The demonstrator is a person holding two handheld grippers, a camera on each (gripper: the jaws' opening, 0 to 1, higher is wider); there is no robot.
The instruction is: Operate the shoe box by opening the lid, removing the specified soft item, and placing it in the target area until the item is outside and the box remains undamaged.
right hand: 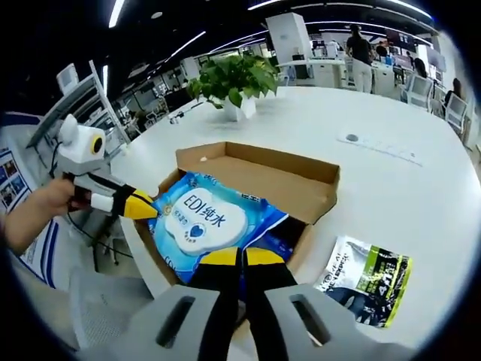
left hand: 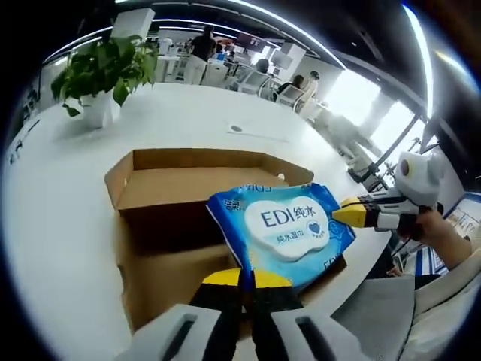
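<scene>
A blue wet-wipe pack [left hand: 285, 222] with a white label is held up over the open brown shoe box [left hand: 188, 180]. My left gripper [left hand: 246, 280] is shut on the pack's near corner. My right gripper [left hand: 347, 213] comes in from the right and pinches the pack's right corner. In the right gripper view the same pack [right hand: 203, 218] hangs over the box [right hand: 301, 188]. There my right gripper [right hand: 240, 259] is shut on its lower edge, and my left gripper [right hand: 139, 204] grips its left corner. The box's inside under the pack is mostly hidden.
A black and green packet [right hand: 368, 278] lies on the white table [right hand: 391, 180] right of the box. A potted plant [left hand: 101, 75] [right hand: 237, 83] stands beyond the box. The table edge runs close on the near side. People and desks are far behind.
</scene>
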